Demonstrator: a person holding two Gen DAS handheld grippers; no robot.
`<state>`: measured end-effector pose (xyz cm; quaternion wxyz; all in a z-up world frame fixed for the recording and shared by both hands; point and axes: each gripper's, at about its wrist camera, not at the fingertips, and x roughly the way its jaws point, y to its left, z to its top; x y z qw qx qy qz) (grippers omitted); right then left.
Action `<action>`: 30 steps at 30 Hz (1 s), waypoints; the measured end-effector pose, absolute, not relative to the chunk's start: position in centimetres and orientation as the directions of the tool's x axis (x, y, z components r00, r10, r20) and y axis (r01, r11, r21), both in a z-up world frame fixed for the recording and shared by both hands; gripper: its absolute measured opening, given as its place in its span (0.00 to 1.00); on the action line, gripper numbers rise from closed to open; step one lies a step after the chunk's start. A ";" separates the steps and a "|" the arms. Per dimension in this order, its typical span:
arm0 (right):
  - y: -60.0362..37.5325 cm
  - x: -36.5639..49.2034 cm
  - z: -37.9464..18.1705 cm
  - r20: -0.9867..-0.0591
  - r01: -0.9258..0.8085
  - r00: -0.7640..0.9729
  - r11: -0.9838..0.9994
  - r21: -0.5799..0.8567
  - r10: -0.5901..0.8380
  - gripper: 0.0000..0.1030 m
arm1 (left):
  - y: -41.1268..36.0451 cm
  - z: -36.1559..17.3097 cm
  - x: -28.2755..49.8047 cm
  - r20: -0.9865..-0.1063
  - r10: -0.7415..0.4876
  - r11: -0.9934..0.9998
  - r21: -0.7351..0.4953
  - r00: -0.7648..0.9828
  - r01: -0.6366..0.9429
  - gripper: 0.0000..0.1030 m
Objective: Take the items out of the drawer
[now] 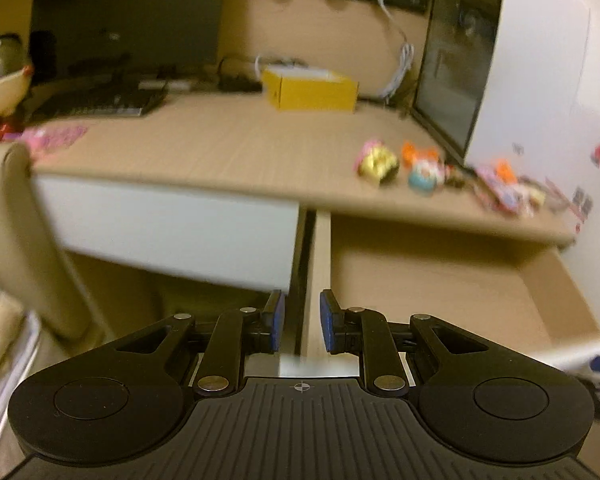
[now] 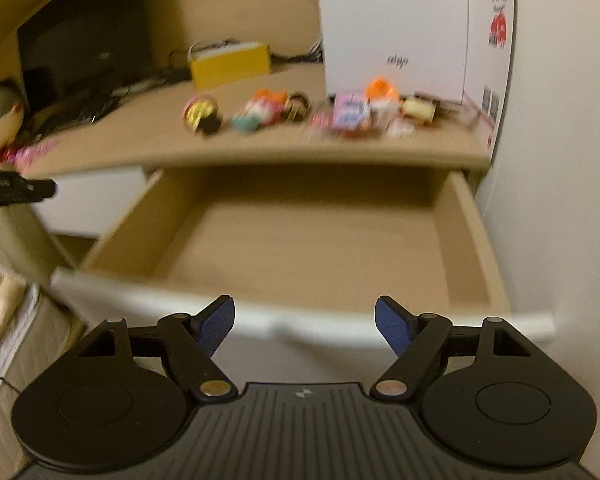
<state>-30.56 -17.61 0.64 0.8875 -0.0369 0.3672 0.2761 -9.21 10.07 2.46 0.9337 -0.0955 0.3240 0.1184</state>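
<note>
Both views are motion-blurred. The drawer [image 2: 300,248] under the desk top [image 2: 260,148] is pulled out, w/ nothing visible on its light wood floor; its white front panel [image 2: 340,320] lies just ahead of the right gripper [image 2: 305,322]. The right gripper's blue pads [image 2: 392,326] are spread wide, released, holding nothing. The left gripper [image 1: 302,322] hangs over the gap between the open drawer [image 1: 440,280] and the closed white drawer front [image 1: 168,232] beside it; its pads [image 1: 327,322] are a narrow gap apart w/ nothing between them.

Small toys and packets [image 2: 300,114] sit in a loose row on the desk top near its front edge, right above the drawer. Behind them: white PC case [image 2: 392,28], yellow box [image 2: 230,64], dark monitor [image 2: 84,32] and keyboard [image 1: 100,102].
</note>
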 end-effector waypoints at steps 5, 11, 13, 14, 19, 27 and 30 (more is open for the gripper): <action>-17.2 -30.9 -1.9 -0.722 -0.433 0.563 0.887 0.157 0.403 0.76 | 6.9 -0.7 -10.2 -0.672 0.079 0.977 -0.096 0.737 -0.192 0.21; -16.7 -30.8 -2.7 -0.713 -0.406 0.614 0.910 0.084 0.340 0.76 | 4.6 -3.2 -8.0 -0.669 0.020 0.982 -0.128 0.743 -0.142 0.20; -16.5 -30.2 -2.9 -0.719 -0.395 0.616 0.916 0.071 0.321 0.77 | 4.2 -3.7 -7.5 -0.675 0.006 0.985 -0.124 0.738 -0.122 0.21; -16.6 -29.9 -3.0 -0.728 -0.384 0.606 0.919 0.087 0.321 0.77 | 4.1 -4.0 -7.1 -0.679 -0.006 0.985 -0.130 0.734 -0.112 0.21; -16.7 -29.0 -3.0 -0.725 -0.380 0.605 0.920 0.100 0.329 0.77 | 4.2 -4.6 -5.9 -0.679 -0.019 0.987 -0.131 0.734 -0.095 0.21; -14.2 -25.0 -3.3 -0.724 -0.378 0.619 0.924 0.067 0.306 0.77 | 6.0 -4.9 -1.0 -0.665 -0.061 0.984 -0.166 0.744 -0.068 0.21; -12.9 -23.2 -3.6 -0.718 -0.375 0.627 0.925 0.061 0.301 0.77 | 6.4 -5.1 1.1 -0.654 -0.061 0.984 -0.165 0.754 -0.063 0.21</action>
